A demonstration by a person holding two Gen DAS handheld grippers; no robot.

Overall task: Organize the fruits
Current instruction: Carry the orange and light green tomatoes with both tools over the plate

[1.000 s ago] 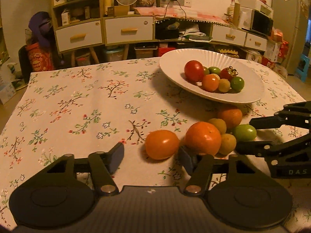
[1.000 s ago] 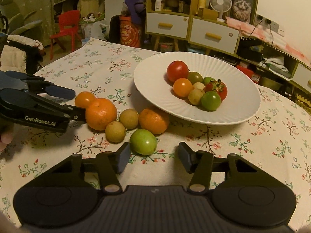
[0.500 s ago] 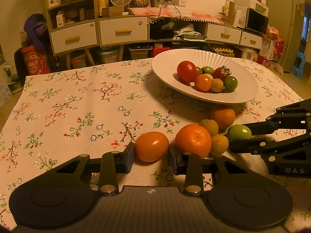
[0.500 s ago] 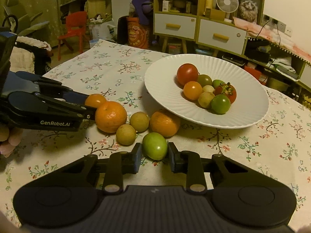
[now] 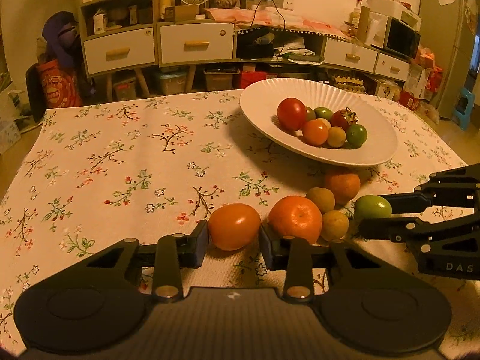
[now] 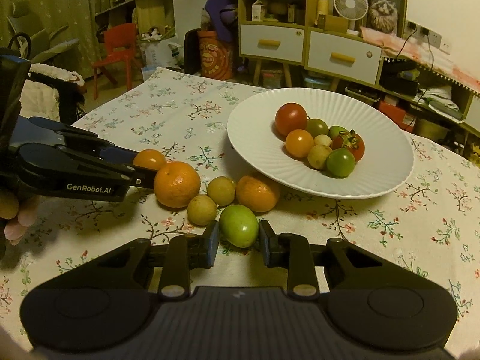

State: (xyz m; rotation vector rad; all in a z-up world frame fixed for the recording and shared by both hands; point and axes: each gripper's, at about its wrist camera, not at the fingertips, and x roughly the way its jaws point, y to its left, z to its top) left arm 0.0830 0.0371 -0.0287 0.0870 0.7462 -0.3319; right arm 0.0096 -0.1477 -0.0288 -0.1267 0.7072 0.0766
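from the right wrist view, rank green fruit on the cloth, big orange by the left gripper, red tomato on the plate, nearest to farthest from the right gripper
1. Green fruit, between the right gripper's fingers.
2. Big orange, up and left, beside the left gripper.
3. Red tomato, on the far side of the white plate.

We've got a table with a floral tablecloth (image 5: 120, 162), and sitting right on it are a white plate (image 5: 375, 150) plus loose fruit beside it: orange tomato (image 5: 234, 226), two oranges (image 6: 177, 184), two small yellowish fruits (image 6: 201, 210), green fruit (image 6: 239, 229).
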